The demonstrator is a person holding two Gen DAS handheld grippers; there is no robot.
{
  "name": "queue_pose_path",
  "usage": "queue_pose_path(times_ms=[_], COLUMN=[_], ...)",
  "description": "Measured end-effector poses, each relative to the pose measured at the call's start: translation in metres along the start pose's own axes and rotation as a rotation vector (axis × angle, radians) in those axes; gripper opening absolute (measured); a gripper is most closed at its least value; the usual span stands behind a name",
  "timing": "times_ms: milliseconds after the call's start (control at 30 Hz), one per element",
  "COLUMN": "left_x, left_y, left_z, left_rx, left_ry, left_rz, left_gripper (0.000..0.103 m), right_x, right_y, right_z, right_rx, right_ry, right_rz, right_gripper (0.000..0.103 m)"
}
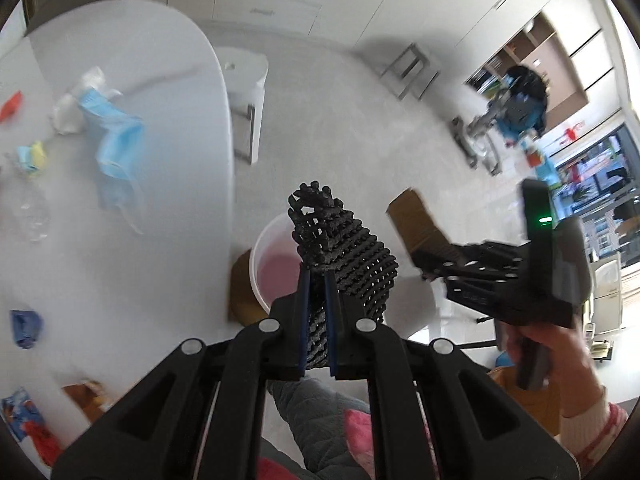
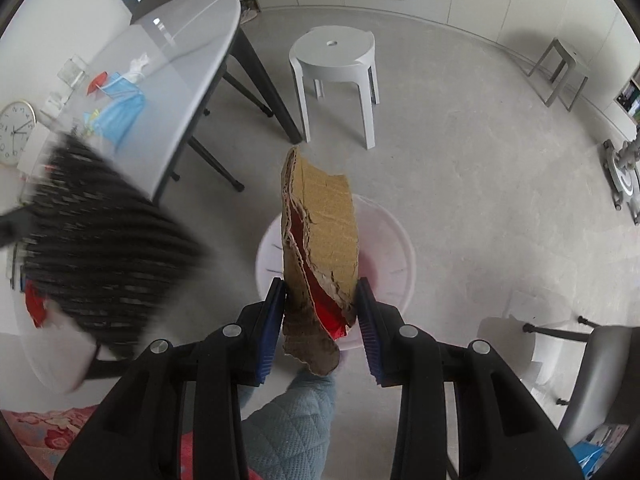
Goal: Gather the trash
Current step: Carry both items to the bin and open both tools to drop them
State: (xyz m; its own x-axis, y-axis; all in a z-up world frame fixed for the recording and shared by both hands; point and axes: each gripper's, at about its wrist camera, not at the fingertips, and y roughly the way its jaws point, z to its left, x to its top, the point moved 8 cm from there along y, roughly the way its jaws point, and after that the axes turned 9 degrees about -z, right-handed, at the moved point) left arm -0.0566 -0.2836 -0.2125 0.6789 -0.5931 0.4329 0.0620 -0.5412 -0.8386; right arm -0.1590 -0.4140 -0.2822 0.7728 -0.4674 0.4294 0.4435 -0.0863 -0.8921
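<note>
My left gripper (image 1: pixel 318 280) is shut on a black mesh mat (image 1: pixel 344 252) and holds it over the pale pink bin (image 1: pixel 272 256) on the floor. The mat also shows blurred in the right wrist view (image 2: pixel 104 248). My right gripper (image 2: pixel 322 304) holds a torn cardboard piece (image 2: pixel 324 232) with a red inside, above the same bin (image 2: pixel 392 248); its fingers stand wide, touching the cardboard's edges. The right gripper also shows in the left wrist view (image 1: pixel 432 260). On the white table (image 1: pixel 168 92) lie blue face masks (image 1: pixel 114 148), crumpled tissue (image 1: pixel 68 116) and small wrappers (image 1: pixel 26 328).
A white plastic stool (image 2: pixel 336 64) stands on the floor beyond the bin. A grey stool (image 2: pixel 560 68) is at the far right by the cabinets. A grey chair (image 2: pixel 600 380) is at the lower right. The table's dark legs (image 2: pixel 264 92) reach down left of the bin.
</note>
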Motion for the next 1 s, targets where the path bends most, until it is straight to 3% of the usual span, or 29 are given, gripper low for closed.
queue_pose_path(times_ms=[133, 200, 233, 267, 367, 533, 633, 733, 833, 1000], left_x=[-0.010, -0.016, -0.016, -0.016, -0.009, 0.013, 0.021, 0.024, 0.039, 0.050], left_y=[0.059, 0.071, 0.073, 0.073, 0.049, 0.007, -0.013, -0.029, -0.031, -0.061], left_z=[-0.022, -0.030, -0.031, -0.030, -0.024, -0.022, -0.015, -0.007, -0.007, 0.031], left_rx=[-0.003, 0.006, 0.020, 0.038, 0.102, 0.176, 0.192, 0.213, 0.223, 0.244], left_ry=[-0.037, -0.053, -0.058, -0.064, -0.060, -0.020, -0.032, -0.031, -0.037, -0.087], left_rz=[0.119, 0.145, 0.157, 0.166, 0.081, -0.015, -0.050, -0.067, -0.090, -0.165], left_gripper=[0.007, 0.011, 0.024, 0.049, 0.068, 0.078, 0.079, 0.079, 0.079, 0.086], right_x=[0.008, 0.010, 0.011, 0.012, 0.013, 0.005, 0.001, 0.009, 0.025, 0.084], right_y=[0.005, 0.011, 0.015, 0.019, 0.030, 0.051, 0.062, 0.061, 0.051, 0.008], right_z=[-0.017, -0.018, -0.018, -0.015, -0.012, -0.003, 0.010, 0.020, 0.024, 0.055], right_rx=[0.003, 0.020, 0.034, 0.040, 0.069, 0.122, 0.149, 0.146, 0.134, 0.144], right_ry=[-0.050, -0.065, -0.078, -0.087, -0.119, -0.152, -0.163, -0.169, -0.150, -0.100], right_rz=[0.012, 0.023, 0.031, 0.038, 0.063, 0.142, 0.192, 0.189, 0.154, 0.001], right_gripper=[0.037, 0.037, 0.038, 0.038, 0.039, 0.042, 0.069, 0.076, 0.086, 0.095])
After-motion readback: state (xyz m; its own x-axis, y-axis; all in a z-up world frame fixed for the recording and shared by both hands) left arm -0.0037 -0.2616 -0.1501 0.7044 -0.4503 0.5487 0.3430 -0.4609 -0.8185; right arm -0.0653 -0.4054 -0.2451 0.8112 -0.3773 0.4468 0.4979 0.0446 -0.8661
